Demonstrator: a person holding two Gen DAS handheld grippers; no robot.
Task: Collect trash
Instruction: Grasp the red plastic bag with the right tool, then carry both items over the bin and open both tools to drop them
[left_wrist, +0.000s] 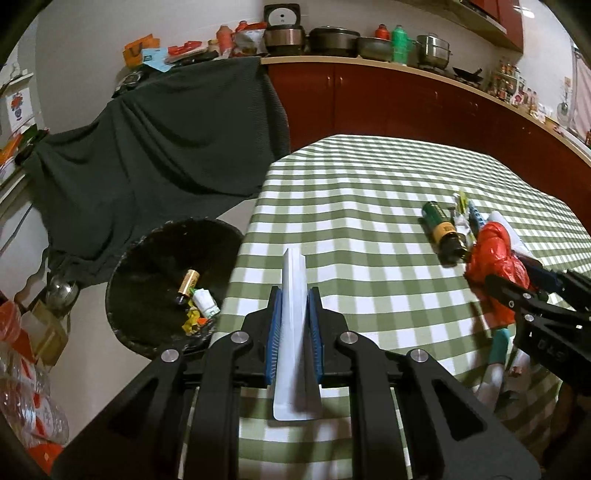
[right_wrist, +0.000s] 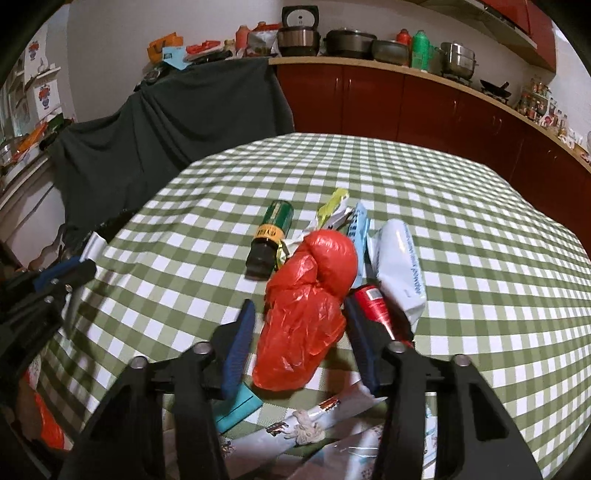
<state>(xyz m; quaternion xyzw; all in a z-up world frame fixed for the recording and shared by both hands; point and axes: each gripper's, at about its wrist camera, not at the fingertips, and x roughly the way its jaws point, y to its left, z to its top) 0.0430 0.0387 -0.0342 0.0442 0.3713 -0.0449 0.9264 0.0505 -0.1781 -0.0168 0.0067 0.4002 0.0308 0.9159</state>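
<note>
My left gripper (left_wrist: 294, 295) is shut on a long white flat packet (left_wrist: 293, 332), held over the table's left edge. Just beyond and below it stands a round black bin (left_wrist: 147, 266) with a battery and small wrappers inside. My right gripper (right_wrist: 299, 306) is open around a crumpled red plastic bag (right_wrist: 306, 306) lying on the checked tablecloth (right_wrist: 461, 206). The right pad touches the bag, and a thin gap shows at the left pad. Next to the bag lie a green and black battery (right_wrist: 271, 232), a white pouch (right_wrist: 400, 258), a red tube (right_wrist: 376, 306) and a yellow-green wrapper (right_wrist: 332, 203).
A dark green cloth (left_wrist: 166, 140) hangs over furniture behind the bin. Red cabinets (left_wrist: 406, 99) with pots on the counter run along the back. Printed paper and a teal box (right_wrist: 240, 406) lie at the table's near edge. Bottles and boxes (left_wrist: 29, 369) crowd the floor left of the bin.
</note>
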